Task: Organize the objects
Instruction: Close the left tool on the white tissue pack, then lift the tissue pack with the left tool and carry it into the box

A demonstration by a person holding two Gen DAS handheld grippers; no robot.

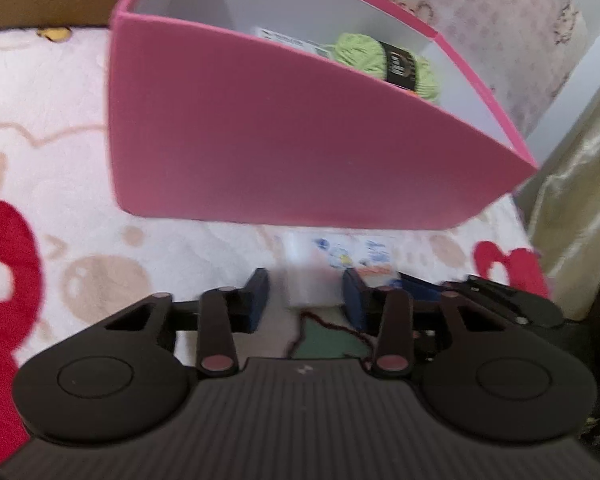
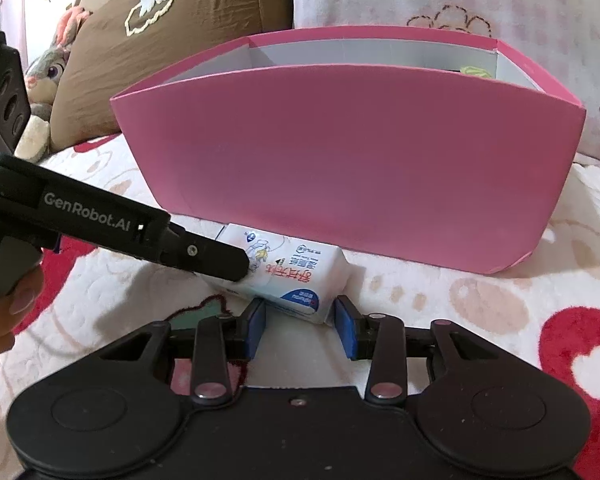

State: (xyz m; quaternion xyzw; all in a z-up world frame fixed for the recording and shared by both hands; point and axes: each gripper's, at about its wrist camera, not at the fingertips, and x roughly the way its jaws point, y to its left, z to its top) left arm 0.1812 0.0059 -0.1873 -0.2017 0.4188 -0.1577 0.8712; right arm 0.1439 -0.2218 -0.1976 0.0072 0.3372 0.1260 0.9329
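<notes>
A white tissue pack (image 2: pixel 290 278) with blue and red print lies on the blanket just in front of a pink box (image 2: pixel 352 160). My right gripper (image 2: pixel 300 322) is open, its blue pads on either side of the pack's near end. My left gripper (image 1: pixel 306 298) is open around the same pack (image 1: pixel 324 276); seen in the right wrist view, one of its fingers (image 2: pixel 204 256) rests on the pack's top. The pink box (image 1: pixel 284 140) holds a green yarn ball (image 1: pixel 384 62) and a white packet (image 1: pixel 288 42).
A white blanket (image 2: pixel 440 300) with red hearts and tan shapes covers the bed. A brown pillow (image 2: pixel 172 40) and a plush bunny (image 2: pixel 46 76) lie at the back left. A gold fabric (image 1: pixel 576 208) hangs at the right.
</notes>
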